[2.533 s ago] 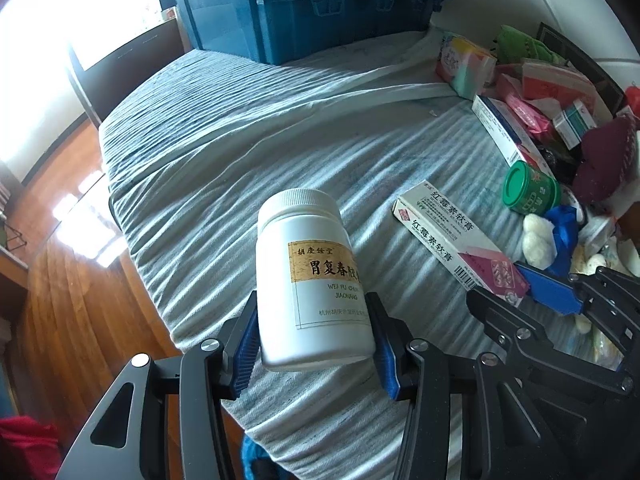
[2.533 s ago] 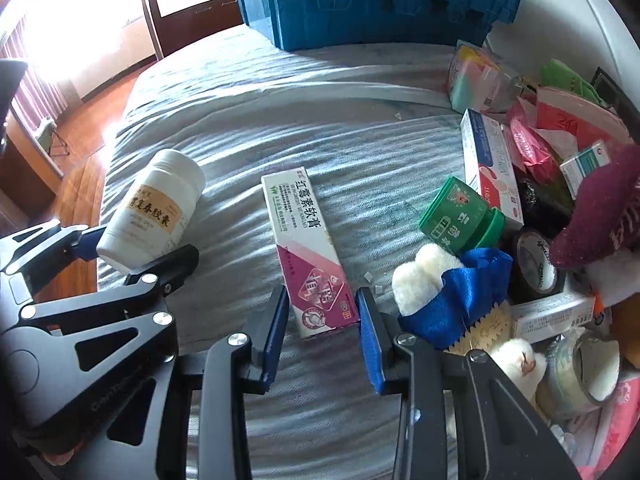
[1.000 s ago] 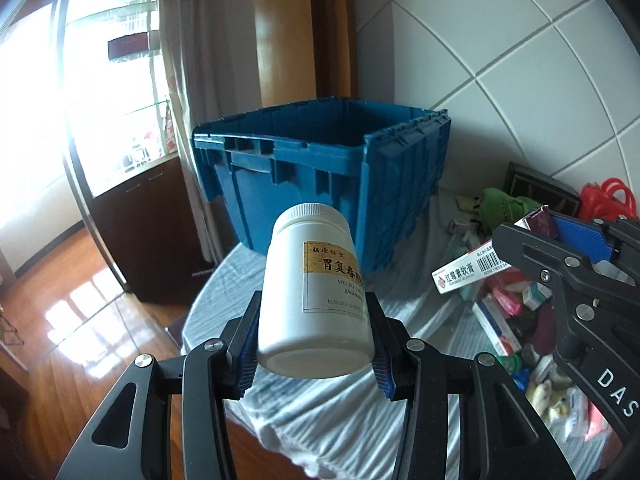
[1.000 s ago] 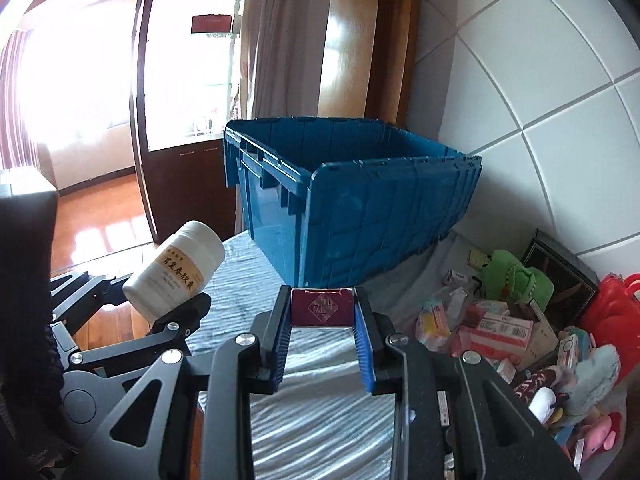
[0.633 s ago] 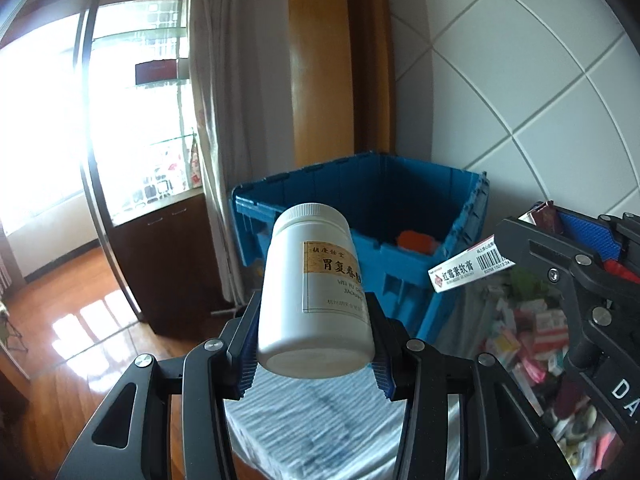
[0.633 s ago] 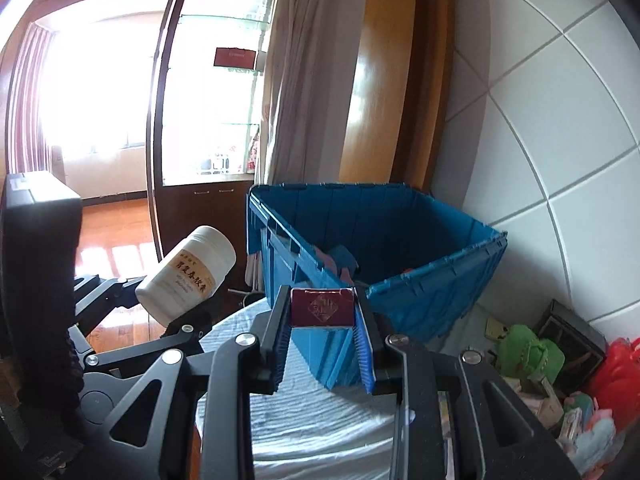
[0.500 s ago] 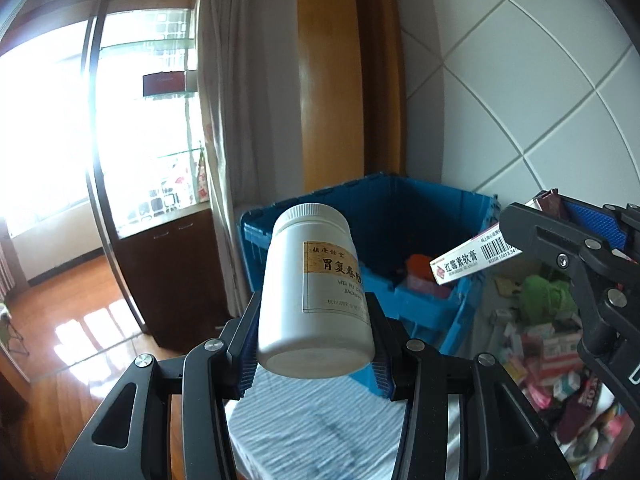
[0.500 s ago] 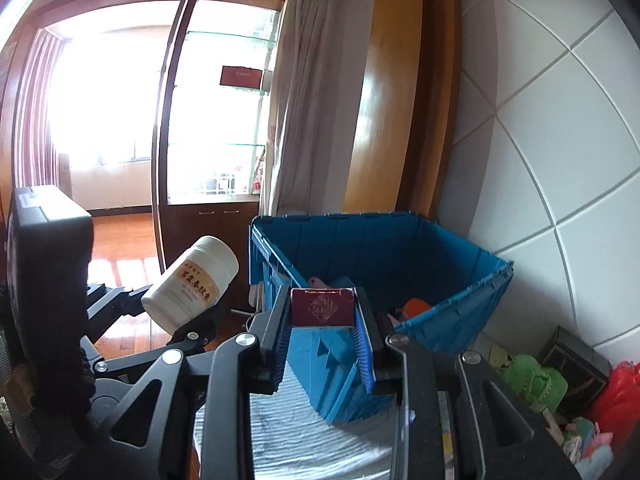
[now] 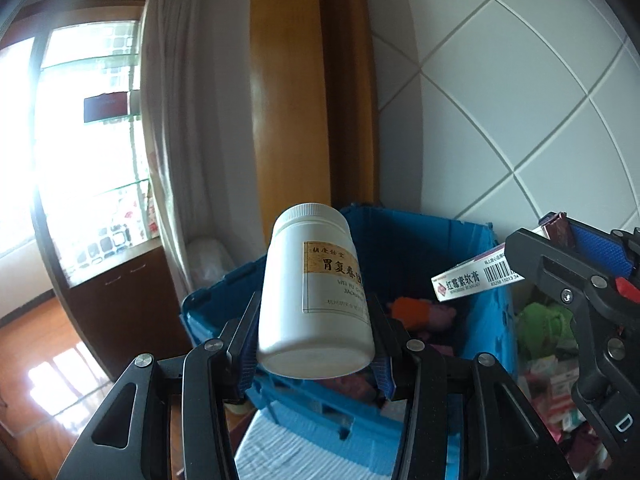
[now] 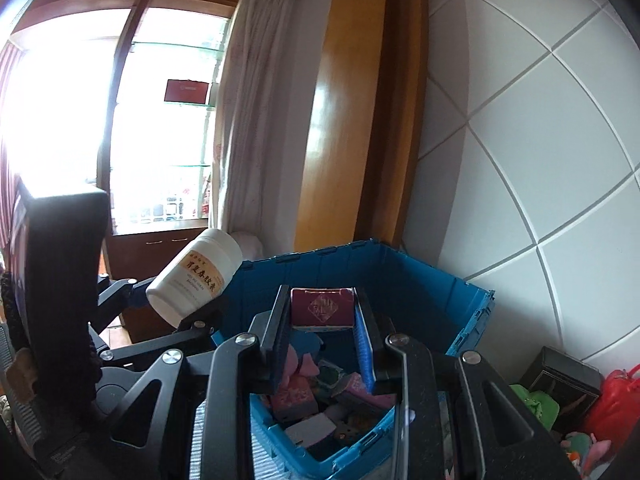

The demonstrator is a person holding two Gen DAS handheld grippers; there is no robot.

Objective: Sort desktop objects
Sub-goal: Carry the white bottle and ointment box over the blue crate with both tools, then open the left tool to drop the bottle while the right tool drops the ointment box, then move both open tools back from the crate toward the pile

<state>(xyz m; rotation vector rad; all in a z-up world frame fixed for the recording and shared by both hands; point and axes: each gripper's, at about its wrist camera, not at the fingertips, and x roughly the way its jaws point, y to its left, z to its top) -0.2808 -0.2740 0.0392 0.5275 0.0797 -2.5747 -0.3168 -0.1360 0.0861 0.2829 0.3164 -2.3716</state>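
Note:
My left gripper (image 9: pixel 314 344) is shut on a white pill bottle (image 9: pixel 314 296) with a tan label, held upright above the near edge of the blue crate (image 9: pixel 416 248). From the right wrist view the same white pill bottle (image 10: pixel 196 276) hangs at the left, over the crate's near corner. My right gripper (image 10: pixel 322 336) is shut on a long ointment box (image 10: pixel 322 307), whose dark red end faces the camera, right above the open blue crate (image 10: pixel 440 296). The ointment box (image 9: pixel 476 278) shows its white barcode end in the left wrist view.
Several small boxes and soft items lie inside the crate (image 10: pixel 316 400). A pile of assorted objects (image 9: pixel 548 364) sits on the striped cloth to the crate's right. A tiled wall (image 10: pixel 540 140) stands behind, with a curtain (image 10: pixel 248 120) and a bright window at the left.
Both grippers have risen and moved forward from the table's front to above the crate, each keeping its object. The crate's inside has come into view below them.

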